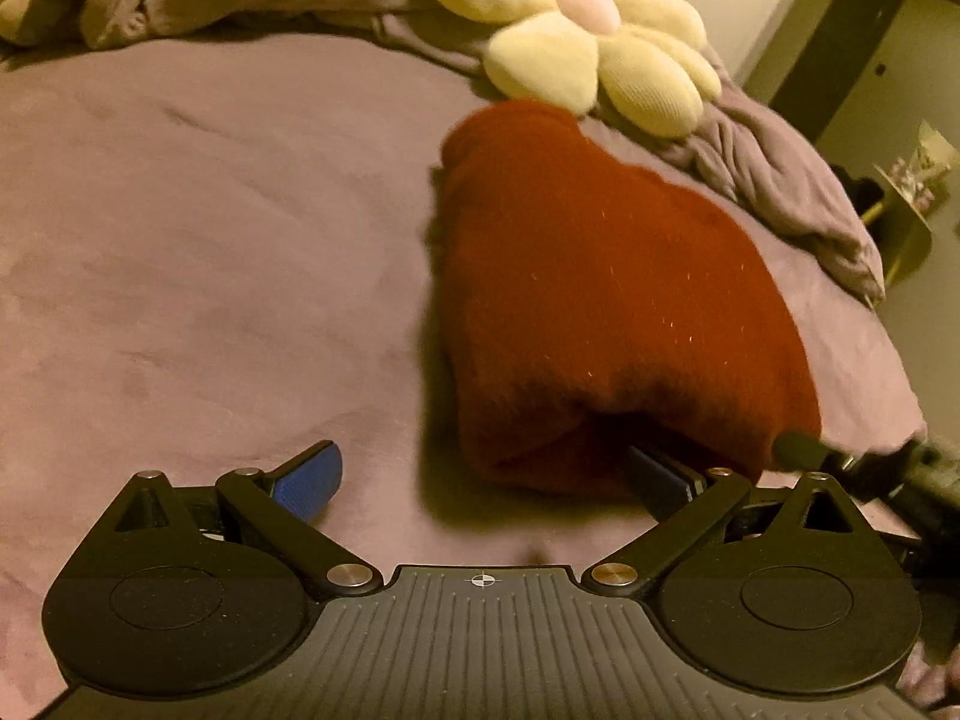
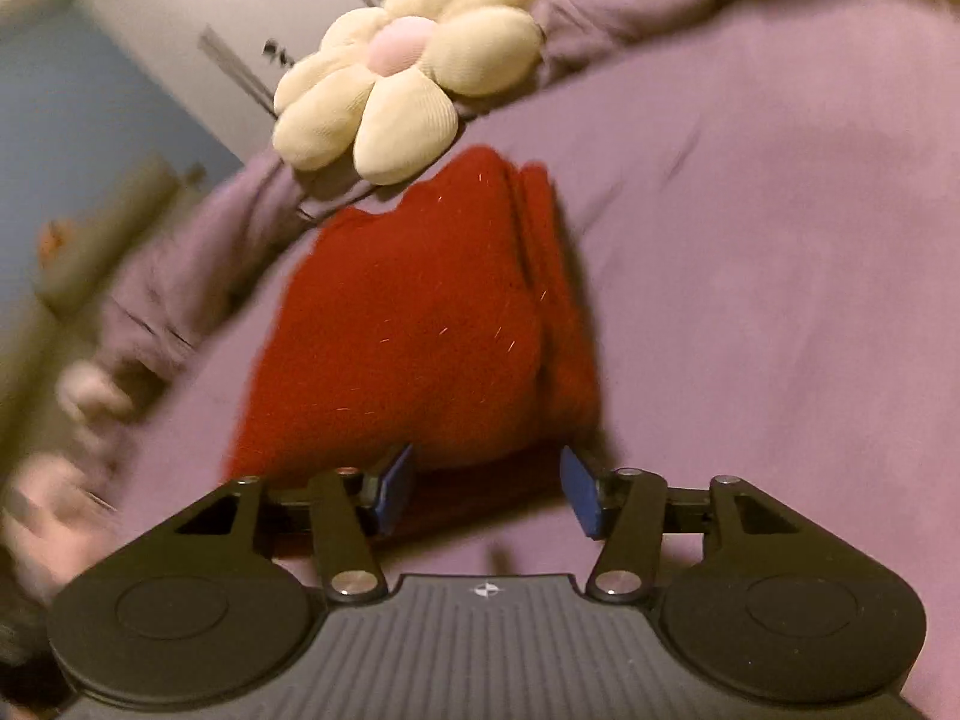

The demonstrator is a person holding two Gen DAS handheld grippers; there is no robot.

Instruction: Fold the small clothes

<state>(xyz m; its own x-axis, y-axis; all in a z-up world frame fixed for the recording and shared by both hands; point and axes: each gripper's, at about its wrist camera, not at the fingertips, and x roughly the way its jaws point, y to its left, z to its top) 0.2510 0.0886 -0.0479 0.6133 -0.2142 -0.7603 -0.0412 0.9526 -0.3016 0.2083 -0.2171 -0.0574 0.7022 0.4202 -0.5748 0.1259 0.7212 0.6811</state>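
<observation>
Red folded garment point(image 1: 600, 300) on mauve bedspread point(image 1: 210, 240), left gripper point(image 1: 480, 480) spread wide, right gripper point(image 2: 486, 492) unclamped.

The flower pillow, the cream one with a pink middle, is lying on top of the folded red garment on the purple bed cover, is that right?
Not quite. The flower pillow is cream with a pink middle, but it lies beyond the folded red garment, at its far end on the purple bed cover, not on top of it. The right wrist view shows the garment's upper surface bare.

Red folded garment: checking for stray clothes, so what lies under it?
Only the purple bedspread shows around the red folded garment. Whatever lies directly beneath is covered.
</observation>
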